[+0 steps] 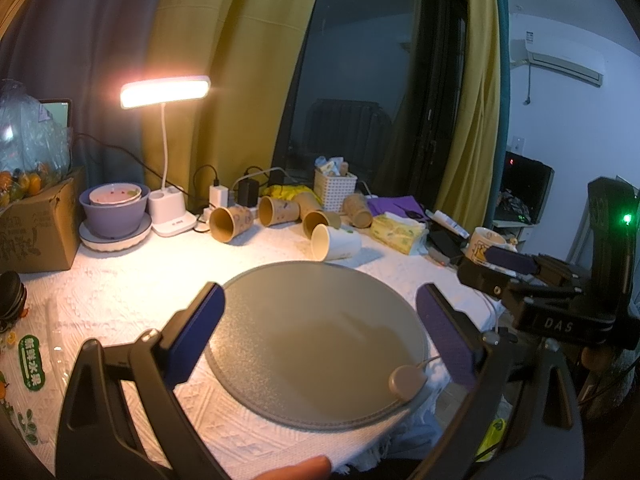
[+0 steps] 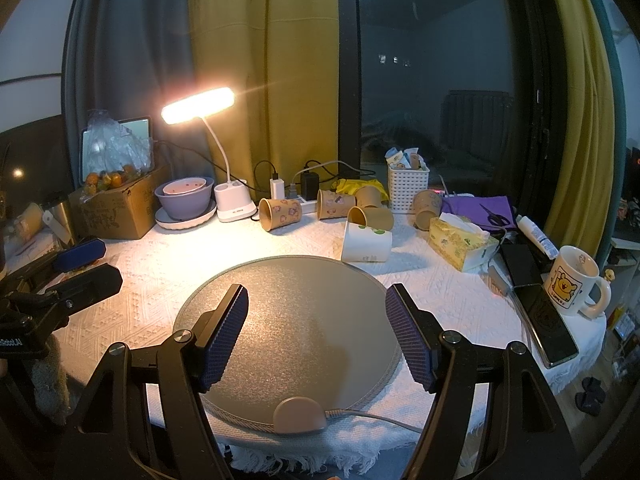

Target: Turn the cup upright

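Right wrist view: we see the white cup (image 2: 367, 243) lying sideways at twelve o'clock beyond the mat (image 2: 288, 332), mouth toward ten, nothing inside visible. Both our left gripper (image 1: 320, 334) and right gripper (image 2: 318, 336) are spread, holding nothing.

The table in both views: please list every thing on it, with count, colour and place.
white cup: one, white, on its side behind the mat
paper cups: about five, brown, lying along the back
round mat: one, grey, table centre
desk lamp: one, white, lit, back left
bowls: stacked, purple, back left
basket: one, white, back
tissue pack: one, yellow, right
mug: one, white, upright, far right
cardboard box: one, brown, left
left gripper: open, empty
right gripper: open, empty
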`<action>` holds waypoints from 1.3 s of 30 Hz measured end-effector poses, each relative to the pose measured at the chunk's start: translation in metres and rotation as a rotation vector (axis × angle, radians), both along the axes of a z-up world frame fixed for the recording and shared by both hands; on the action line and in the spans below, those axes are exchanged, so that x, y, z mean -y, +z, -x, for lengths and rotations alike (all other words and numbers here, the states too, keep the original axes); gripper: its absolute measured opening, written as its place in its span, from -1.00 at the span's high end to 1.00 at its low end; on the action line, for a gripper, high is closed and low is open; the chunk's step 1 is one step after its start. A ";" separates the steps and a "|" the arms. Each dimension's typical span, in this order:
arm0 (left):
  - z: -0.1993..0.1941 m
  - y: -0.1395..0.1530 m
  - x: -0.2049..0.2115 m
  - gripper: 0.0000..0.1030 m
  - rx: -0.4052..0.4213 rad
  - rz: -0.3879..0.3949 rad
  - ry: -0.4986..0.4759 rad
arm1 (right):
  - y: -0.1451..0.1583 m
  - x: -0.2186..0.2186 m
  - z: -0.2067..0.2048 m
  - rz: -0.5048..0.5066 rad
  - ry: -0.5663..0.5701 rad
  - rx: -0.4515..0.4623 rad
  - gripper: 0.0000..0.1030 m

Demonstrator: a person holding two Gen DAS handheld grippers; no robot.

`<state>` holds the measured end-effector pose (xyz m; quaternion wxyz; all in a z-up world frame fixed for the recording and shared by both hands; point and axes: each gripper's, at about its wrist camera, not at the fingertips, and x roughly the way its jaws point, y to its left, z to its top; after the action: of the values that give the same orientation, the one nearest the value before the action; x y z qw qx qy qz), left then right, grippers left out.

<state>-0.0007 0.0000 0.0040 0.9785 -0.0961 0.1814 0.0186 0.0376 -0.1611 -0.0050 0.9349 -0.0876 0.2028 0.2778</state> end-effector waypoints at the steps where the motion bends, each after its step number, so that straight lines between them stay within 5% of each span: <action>1: 0.000 0.000 0.000 -0.89 0.000 0.000 0.000 | 0.000 0.000 0.000 0.000 0.000 0.000 -0.44; 16: -0.007 -0.011 0.002 -0.89 -0.008 -0.023 -0.058 | -0.003 0.006 -0.012 0.021 -0.008 0.002 -0.44; 39: -0.160 -0.025 -0.015 -0.89 -0.213 -0.035 -0.211 | -0.018 -0.002 -0.135 0.042 -0.045 -0.108 -0.44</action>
<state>0.1597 0.0150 -0.0207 0.9518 -0.0568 0.2930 -0.0712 0.1730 -0.1594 -0.0234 0.9265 -0.0874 0.2609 0.2568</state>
